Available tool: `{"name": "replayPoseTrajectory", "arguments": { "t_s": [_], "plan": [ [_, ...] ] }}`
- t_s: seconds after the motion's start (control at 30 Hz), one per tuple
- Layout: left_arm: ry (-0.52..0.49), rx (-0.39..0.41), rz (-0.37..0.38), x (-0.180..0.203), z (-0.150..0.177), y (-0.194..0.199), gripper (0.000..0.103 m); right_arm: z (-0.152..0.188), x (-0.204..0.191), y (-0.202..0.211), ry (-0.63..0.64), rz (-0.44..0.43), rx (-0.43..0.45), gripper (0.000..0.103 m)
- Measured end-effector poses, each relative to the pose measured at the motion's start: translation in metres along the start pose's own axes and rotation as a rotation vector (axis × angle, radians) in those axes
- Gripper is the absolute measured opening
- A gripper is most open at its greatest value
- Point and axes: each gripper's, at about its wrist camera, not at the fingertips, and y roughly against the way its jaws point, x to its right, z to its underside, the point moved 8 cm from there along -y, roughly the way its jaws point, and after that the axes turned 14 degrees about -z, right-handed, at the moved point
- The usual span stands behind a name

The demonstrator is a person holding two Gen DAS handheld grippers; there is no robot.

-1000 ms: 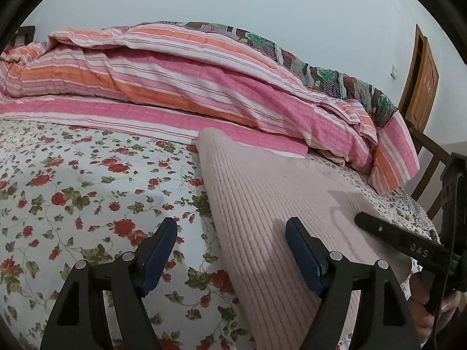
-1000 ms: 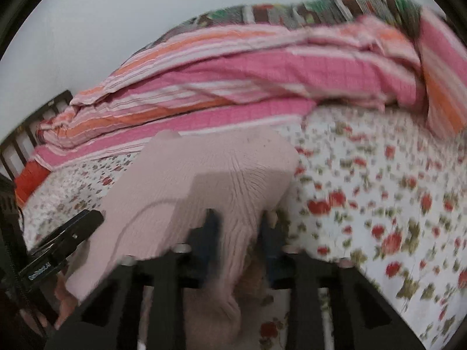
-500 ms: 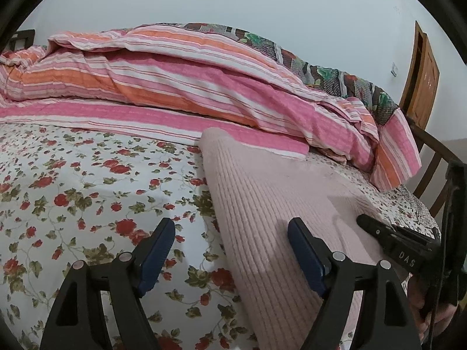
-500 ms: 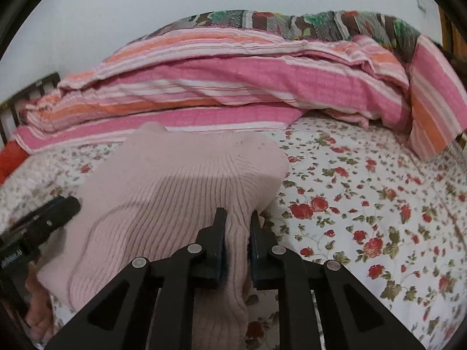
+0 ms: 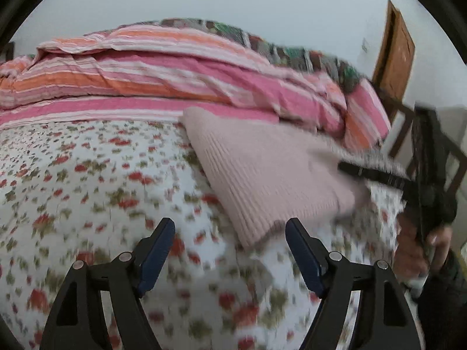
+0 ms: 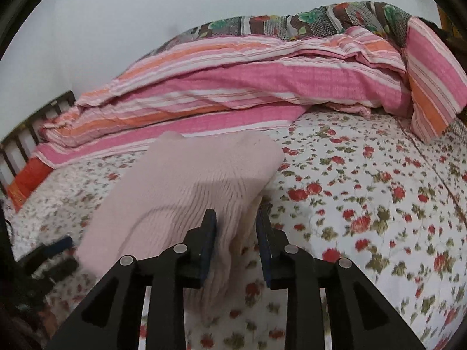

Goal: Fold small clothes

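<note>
Left wrist view: I see my left gripper (image 5: 229, 250) with its jaws set wide apart and closing slightly. Only the floral bedsheet (image 5: 87, 192) lies between its blue pads (image 5: 154, 250); nothing is gripped. The folded pink ribbed sweater (image 5: 262, 172) lies flat on the sheet just ahead and to the right of this gripper, with its near corner close to the right pad. The view is motion-blurred.

Right wrist view: I see my right gripper (image 6: 237, 242) with its jaws opening. The near edge of the sweater (image 6: 186, 192) hangs in the gap between them. The left pad sits against the knit; a gap shows at the right pad, so I read no firm grip.

The striped pink-and-orange quilt (image 6: 248, 87) is bunched along the far side of the bed, behind the sweater. A person's hand (image 5: 414, 248) holds the right gripper's handle at the right edge of the left view.
</note>
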Motion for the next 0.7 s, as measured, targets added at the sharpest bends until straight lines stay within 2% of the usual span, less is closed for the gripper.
{"name": "replayPoseTrajectory", "arguments": {
  "t_s": [0.1, 0.13, 0.23, 0.3, 0.33, 0.4, 0.43, 0.53, 0.6, 0.7],
  "plan": [
    [-0.071, -0.002, -0.046, 0.007, 0.008, 0.000, 0.076, 0.004, -0.006, 0.009, -0.010, -0.039, 0.010, 0.031],
    [-0.073, -0.004, -0.053, 0.008, 0.007, -0.002, 0.075, 0.004, -0.006, 0.010, -0.016, -0.044, 0.010, 0.034],
    [-0.047, -0.034, -0.063, 0.012, 0.004, -0.012, 0.071, 0.008, -0.001, 0.000, -0.068, -0.033, -0.001, 0.035],
    [-0.049, -0.055, -0.087, 0.015, 0.006, -0.018, 0.063, 0.012, 0.002, -0.009, -0.110, -0.054, -0.021, 0.023],
    [-0.052, -0.049, -0.089, 0.017, 0.006, -0.017, 0.063, 0.013, 0.001, -0.011, -0.117, -0.074, -0.031, 0.009],
    [-0.052, -0.043, -0.077, 0.016, 0.008, -0.012, 0.063, 0.009, 0.003, -0.001, -0.083, -0.060, 0.028, 0.005],
    [-0.050, -0.042, -0.072, 0.015, 0.009, -0.010, 0.063, 0.009, 0.007, 0.003, -0.070, -0.039, 0.052, 0.005],
    [-0.034, -0.028, -0.062, 0.005, 0.010, -0.003, 0.063, 0.020, 0.020, -0.010, -0.136, -0.039, -0.021, 0.005],
    [-0.003, -0.019, -0.047, -0.003, 0.008, 0.002, 0.063, 0.019, 0.017, -0.009, -0.102, -0.020, -0.029, 0.007],
    [0.056, 0.015, -0.015, -0.014, -0.001, 0.012, 0.065, -0.001, 0.006, 0.003, -0.052, -0.003, 0.021, 0.024]
  ]
}}
